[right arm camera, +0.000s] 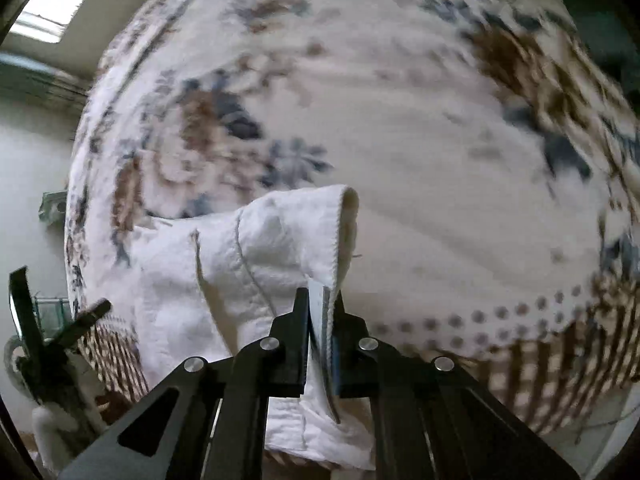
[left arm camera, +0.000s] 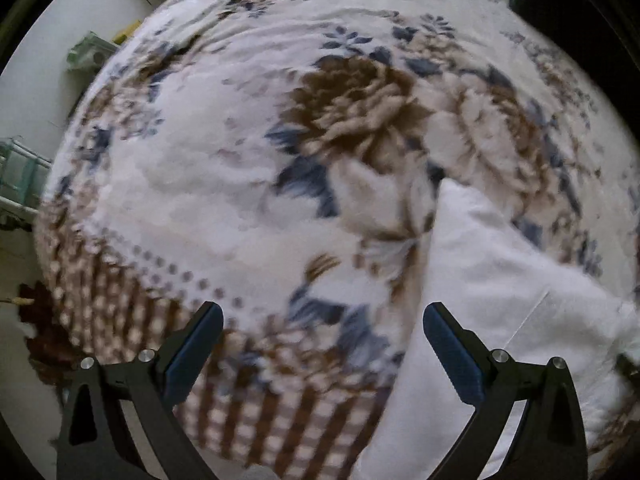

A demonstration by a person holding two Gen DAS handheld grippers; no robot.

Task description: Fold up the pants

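My right gripper was clamped on the white pants, pinching a thick stitched hem, the crinkly cotton lifted and draped near the checked edge of the fuzzy floral blanket. My left gripper hung wide apart over the blanket, the pants just beside it.

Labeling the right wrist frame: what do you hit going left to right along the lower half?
left gripper at the left edge → white pants, lifted off the bed → right gripper, jaws closed on the pants hem → floral blanket with its dotted and checked border at the right.
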